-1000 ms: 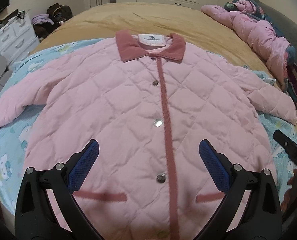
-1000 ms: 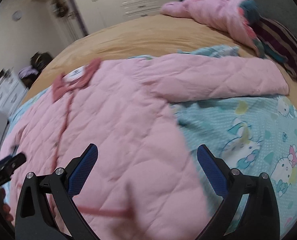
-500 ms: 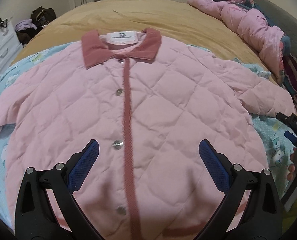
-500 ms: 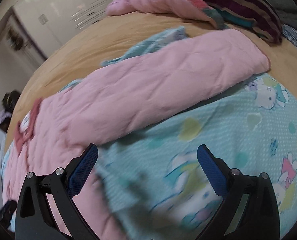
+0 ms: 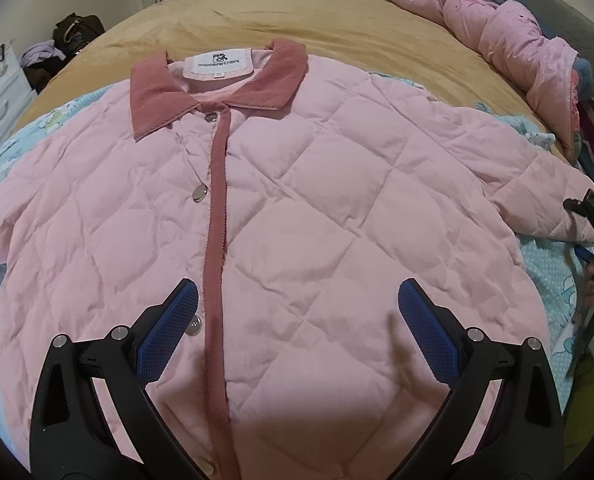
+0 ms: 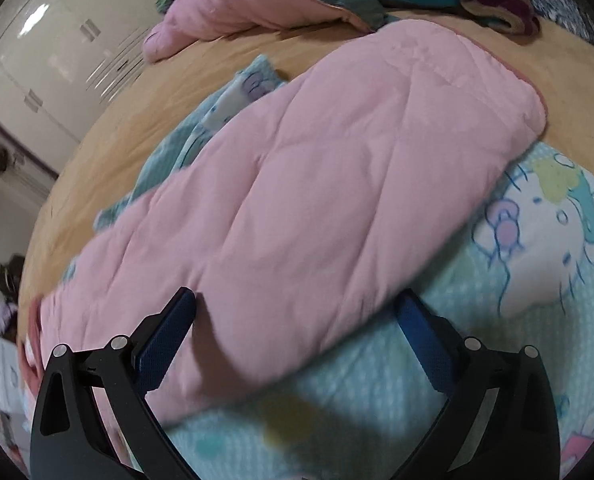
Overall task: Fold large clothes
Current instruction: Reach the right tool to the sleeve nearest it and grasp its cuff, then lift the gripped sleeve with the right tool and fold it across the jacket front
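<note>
Across the bed (image 5: 337, 28), frame centre: pink quilted jacket (image 5: 297, 208), flat, buttoned. Left hand-held gripper (image 5: 297, 324) released above hem. Right hand-held gripper (image 6: 295, 328) released, straddling sleeve (image 6: 317, 184); advise pinching near cuff, folding inward.

Quilted jacket (image 5: 317, 208): matt pink cloth, puffy; ribbed corduroy collar (image 5: 157, 100), shiny metal snaps (image 5: 199, 193). Below it, printed cotton sheet (image 6: 537, 280). Left gripper (image 5: 297, 320): matt black plastic, textured blue pads (image 5: 169, 332).

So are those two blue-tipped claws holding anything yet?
No. The left gripper hangs open over the pink quilted jacket; the right gripper is open around its sleeve.
</note>
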`<state>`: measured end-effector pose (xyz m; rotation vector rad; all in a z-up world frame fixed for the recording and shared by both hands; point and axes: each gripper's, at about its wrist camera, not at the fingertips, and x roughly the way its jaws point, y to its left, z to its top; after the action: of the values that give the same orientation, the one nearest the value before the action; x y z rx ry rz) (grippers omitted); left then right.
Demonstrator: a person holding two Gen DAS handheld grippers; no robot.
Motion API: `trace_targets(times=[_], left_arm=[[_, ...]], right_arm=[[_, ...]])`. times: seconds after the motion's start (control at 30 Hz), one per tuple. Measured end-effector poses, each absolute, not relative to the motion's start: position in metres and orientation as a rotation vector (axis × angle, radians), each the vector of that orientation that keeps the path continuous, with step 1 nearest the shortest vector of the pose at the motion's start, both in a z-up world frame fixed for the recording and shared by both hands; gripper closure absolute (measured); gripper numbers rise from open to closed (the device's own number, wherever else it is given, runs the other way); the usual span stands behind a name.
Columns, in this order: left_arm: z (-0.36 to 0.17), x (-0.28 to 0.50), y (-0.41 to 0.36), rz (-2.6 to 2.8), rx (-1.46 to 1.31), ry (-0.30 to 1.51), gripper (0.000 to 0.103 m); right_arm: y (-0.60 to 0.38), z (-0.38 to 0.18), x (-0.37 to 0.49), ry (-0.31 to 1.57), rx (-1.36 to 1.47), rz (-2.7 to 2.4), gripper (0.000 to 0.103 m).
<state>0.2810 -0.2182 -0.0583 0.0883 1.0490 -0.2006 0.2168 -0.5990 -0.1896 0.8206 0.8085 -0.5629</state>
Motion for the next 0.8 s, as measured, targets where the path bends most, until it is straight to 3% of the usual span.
trace_targets(times=[0.2,0.23,0.33,0.47,0.57,0.8], left_arm=[[-0.052,0.289,-0.210,-0.183,0.072,1.044,0.009],[-0.049,0.291,-0.208,-0.181,0.068,1.040,0.009],[-0.035,0.295,-0.200,-0.171,0.058,1.012,0.009],[-0.013,0.301,-0.185,-0.148,0.036,0.972,0.009],[0.001,0.306,-0.175,-0.139,0.003,0.958,0.009],[0.028,0.313,-0.157,-0.144,-0.069,0.937,0.009]], right_arm=[[-0.645,-0.196,0.216,0.656,1.002,-0.603,0.004],[-0.652,-0.195,0.213,0.620,1.031,-0.614,0.011],[-0.666,-0.191,0.210,0.565,1.077,-0.640,0.050],[-0.671,-0.163,0.211,0.505,1.047,-0.586,0.077],[-0.662,-0.122,0.216,0.443,0.970,-0.505,0.083],[-0.615,-0.040,0.233,0.377,0.783,-0.332,0.086]])
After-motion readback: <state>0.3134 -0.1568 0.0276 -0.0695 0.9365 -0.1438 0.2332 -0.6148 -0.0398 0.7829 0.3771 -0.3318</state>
